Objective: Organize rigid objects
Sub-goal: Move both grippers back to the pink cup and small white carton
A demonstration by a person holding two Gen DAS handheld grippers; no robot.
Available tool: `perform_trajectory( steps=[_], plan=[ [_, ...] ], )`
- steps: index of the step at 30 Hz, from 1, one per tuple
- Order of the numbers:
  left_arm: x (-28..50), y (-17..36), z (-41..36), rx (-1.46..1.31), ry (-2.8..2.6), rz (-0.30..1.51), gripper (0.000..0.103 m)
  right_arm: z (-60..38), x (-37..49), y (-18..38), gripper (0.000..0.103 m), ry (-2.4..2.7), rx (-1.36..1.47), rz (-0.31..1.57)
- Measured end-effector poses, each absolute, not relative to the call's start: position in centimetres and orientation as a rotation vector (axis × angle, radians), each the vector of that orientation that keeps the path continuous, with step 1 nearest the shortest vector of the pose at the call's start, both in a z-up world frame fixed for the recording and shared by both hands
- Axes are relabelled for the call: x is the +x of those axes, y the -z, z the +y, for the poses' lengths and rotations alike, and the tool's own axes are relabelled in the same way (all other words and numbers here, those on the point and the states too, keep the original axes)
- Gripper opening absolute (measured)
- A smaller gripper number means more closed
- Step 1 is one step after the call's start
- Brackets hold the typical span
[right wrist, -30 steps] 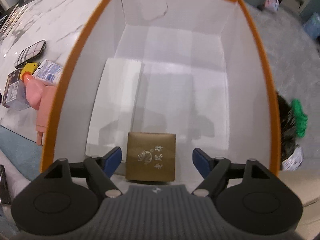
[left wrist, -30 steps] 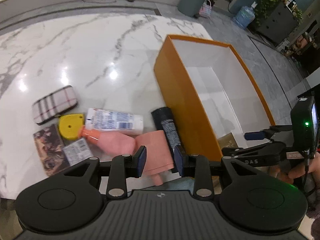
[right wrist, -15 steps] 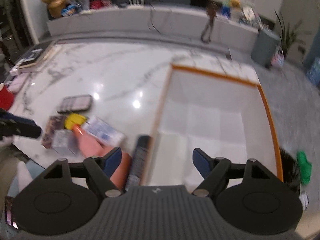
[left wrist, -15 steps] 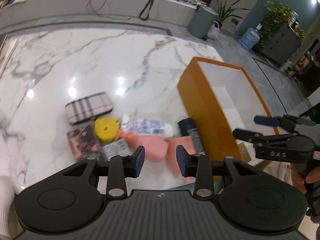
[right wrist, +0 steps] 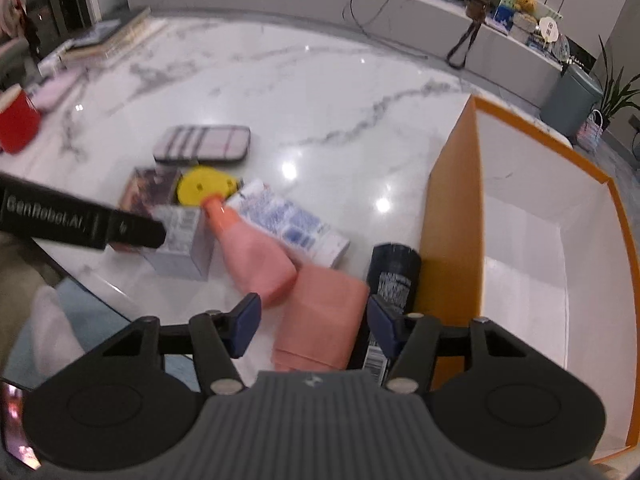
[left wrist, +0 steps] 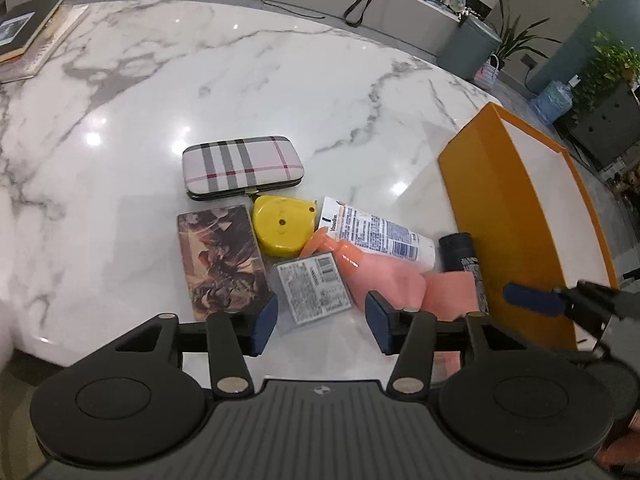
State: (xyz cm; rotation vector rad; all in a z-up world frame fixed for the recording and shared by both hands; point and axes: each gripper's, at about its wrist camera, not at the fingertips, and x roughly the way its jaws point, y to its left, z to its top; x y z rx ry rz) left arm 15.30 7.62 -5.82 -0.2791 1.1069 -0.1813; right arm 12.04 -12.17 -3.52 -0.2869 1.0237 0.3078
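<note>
A cluster of objects lies on the marble table next to an orange box (left wrist: 480, 208) (right wrist: 448, 216): a plaid case (left wrist: 240, 166), a yellow tape measure (left wrist: 280, 230), a printed card box (left wrist: 222, 260), a small grey labelled box (left wrist: 314, 286), a white tube (left wrist: 380, 234), a pink bottle (left wrist: 380, 272) (right wrist: 256, 252), a pink cloth (right wrist: 320, 316) and a black can (right wrist: 390, 276). My left gripper (left wrist: 320, 322) is open and empty just short of the grey box. My right gripper (right wrist: 312, 322) is open and empty above the pink cloth.
Books (left wrist: 28, 28) are stacked at the table's far left. A red cup (right wrist: 16, 124) stands at the left edge. The table's near edge runs under both grippers. A bin and plants stand on the floor beyond the table.
My right gripper has left the box, where a gold package lay, and swung left over the pink cloth. My left gripper has opened wider and pulled back left toward the cluster.
</note>
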Motion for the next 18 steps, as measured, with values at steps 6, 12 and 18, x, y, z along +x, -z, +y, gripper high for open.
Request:
perform_trajectory(
  steps=[6,12,18],
  plan=[
    [16.2,6.7,5.5,-0.142,0.151,1.115,0.063,-12.2,12.0,4.8,0.060,-0.298,-0.334,1.028],
    [16.6,7.3,4.2,-0.066,0.142,1.126,0.063,-12.2,12.5,6.2,0.059,-0.291,-0.323,1.067],
    [16.6,7.5,3.4,0.012,0.135,1.126,0.057,-12.3,11.8,7.0,0.058,-0.287,-0.303,1.049]
  ],
)
